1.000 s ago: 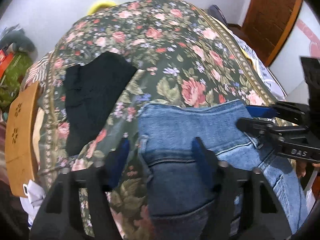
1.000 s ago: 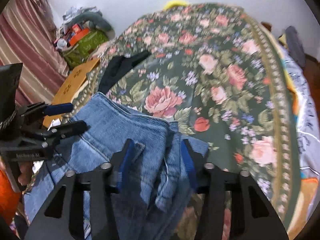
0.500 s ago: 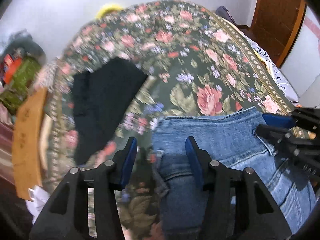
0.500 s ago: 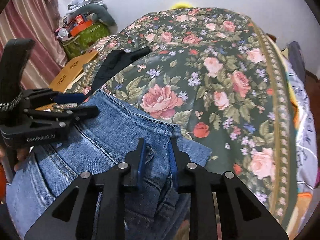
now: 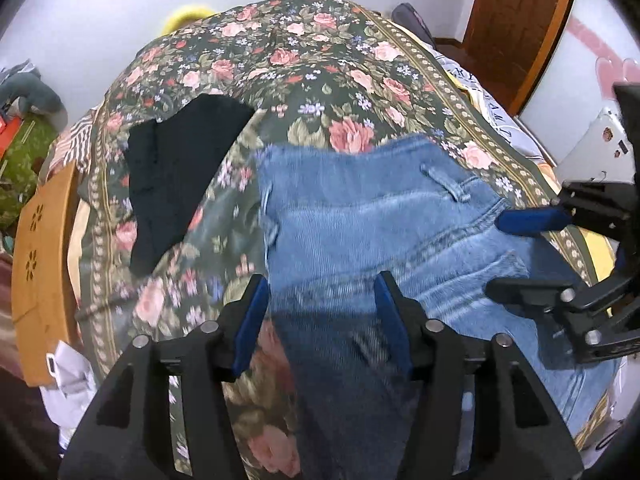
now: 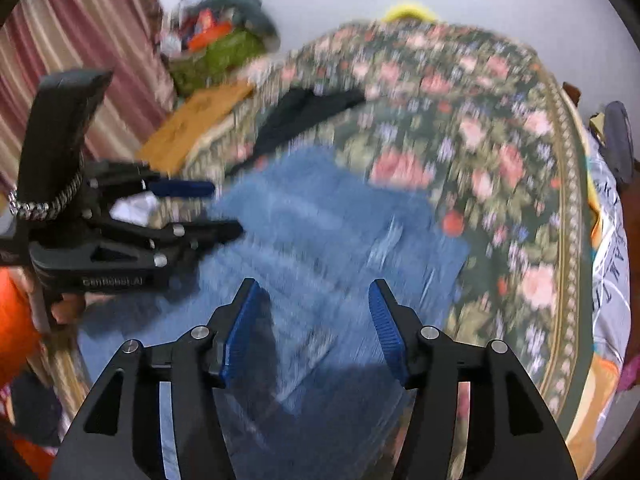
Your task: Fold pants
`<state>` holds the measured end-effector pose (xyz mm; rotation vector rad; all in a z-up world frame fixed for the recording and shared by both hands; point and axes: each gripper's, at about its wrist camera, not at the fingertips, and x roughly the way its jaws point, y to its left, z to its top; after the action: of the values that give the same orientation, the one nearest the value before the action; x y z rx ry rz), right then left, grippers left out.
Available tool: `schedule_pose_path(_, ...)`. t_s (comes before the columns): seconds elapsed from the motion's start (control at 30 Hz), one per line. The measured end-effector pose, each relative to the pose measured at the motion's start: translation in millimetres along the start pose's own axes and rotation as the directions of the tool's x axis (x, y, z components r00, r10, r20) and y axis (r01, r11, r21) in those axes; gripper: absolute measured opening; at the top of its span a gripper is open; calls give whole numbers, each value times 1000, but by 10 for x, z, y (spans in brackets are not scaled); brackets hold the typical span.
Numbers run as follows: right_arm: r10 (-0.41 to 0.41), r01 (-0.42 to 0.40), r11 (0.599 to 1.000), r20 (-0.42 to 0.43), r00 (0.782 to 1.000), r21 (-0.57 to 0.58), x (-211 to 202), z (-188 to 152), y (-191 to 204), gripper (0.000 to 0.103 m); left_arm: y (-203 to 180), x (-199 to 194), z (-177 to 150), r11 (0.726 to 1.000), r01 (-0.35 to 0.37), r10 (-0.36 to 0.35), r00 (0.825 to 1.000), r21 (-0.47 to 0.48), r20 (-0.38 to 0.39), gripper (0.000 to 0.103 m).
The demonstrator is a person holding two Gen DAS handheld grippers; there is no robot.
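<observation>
At the far left of your left wrist view, a wooden board (image 5: 42,272) with flower cut-outs stands at the edge of the bed, and beyond it a green bag (image 5: 20,160) sits on the floor. Next comes the floral bedspread (image 5: 304,60), which covers the bed. A black garment (image 5: 176,168) lies flat on it, just left of the jeans and apart from them.

Your left gripper (image 5: 320,312) hangs over the left edge of the jeans (image 5: 380,216). Its blue-padded fingers (image 5: 250,320) have just been opening and stand apart. Denim shows in the gap below them, but the pads do not press on it.

The jeans lie folded on the bedspread, waistband towards the far side, with a belt loop (image 5: 446,184) showing near the top edge.

Your right gripper (image 6: 316,320) is over the right part of the jeans (image 6: 340,240). Its fingers (image 6: 386,328) have also just been opening and are spread, with nothing clamped between them. That view is blurred, so fine detail of the fabric cannot be made out.

At the far right of the left view are a wooden door (image 5: 520,20) and a white wall.
</observation>
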<state>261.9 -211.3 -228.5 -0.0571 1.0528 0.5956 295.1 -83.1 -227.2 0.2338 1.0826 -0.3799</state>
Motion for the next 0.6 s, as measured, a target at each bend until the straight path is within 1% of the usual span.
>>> schedule_pose_path(0.07,-11,11,1000,23,1000,-5,-33,-117,17,52,7,-63,-91,1000,-6,6,1000,-1,8,61)
schedule_pose_path(0.23,-55,55,998,33,998,3,-168,-307,42,52,-28,-197,-234,999,-40,40,998,-15,37,61)
schedule_pose_path(0.33,-51,49,998,45,998,39,-246,-415,3,52,-36,-294,-347,998,-59,60,997,-9,44,63)
schedule_pose_path(0.4,-49,46,997,48,998,62,-295,-482,-14,53,-24,-348,-468,996,-88,89,995,-11,55,66)
schedule_pose_path(0.57,-25,15,989,67,997,146,-405,-701,-95,52,65,-491,-656,995,-92,94,994,-46,57,66)
schedule_pose_path(0.6,-25,14,988,70,997,156,-430,-723,-83,53,68,-498,-684,994,-102,104,993,-46,52,68)
